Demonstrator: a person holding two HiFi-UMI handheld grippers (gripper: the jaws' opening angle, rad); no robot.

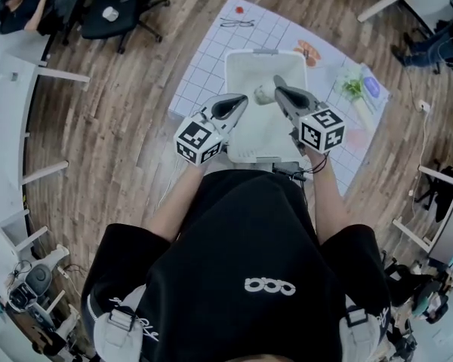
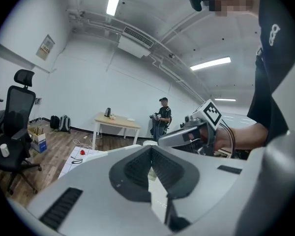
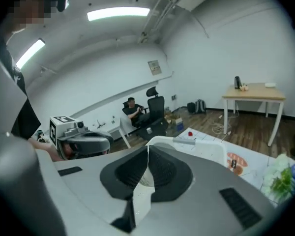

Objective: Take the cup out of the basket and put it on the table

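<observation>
So the left gripper [image 1: 245, 99] and right gripper [image 1: 276, 81] hung over the basket [image 1: 231, 74], fingers pinched shut on nothing, probably lining up a grab, while the cup [image 1: 265, 93] sat inside it by the right tips.

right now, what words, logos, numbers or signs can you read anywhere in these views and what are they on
"ooo": roughly, a linked white ring logo on the person's black shirt.
White print on the shirt sleeve: too blurred to read.
Pale wall poster: too small to read.
Small wall notice: too small to read.
Black-and-white square marker cubes: patterns only, no letters.
</observation>
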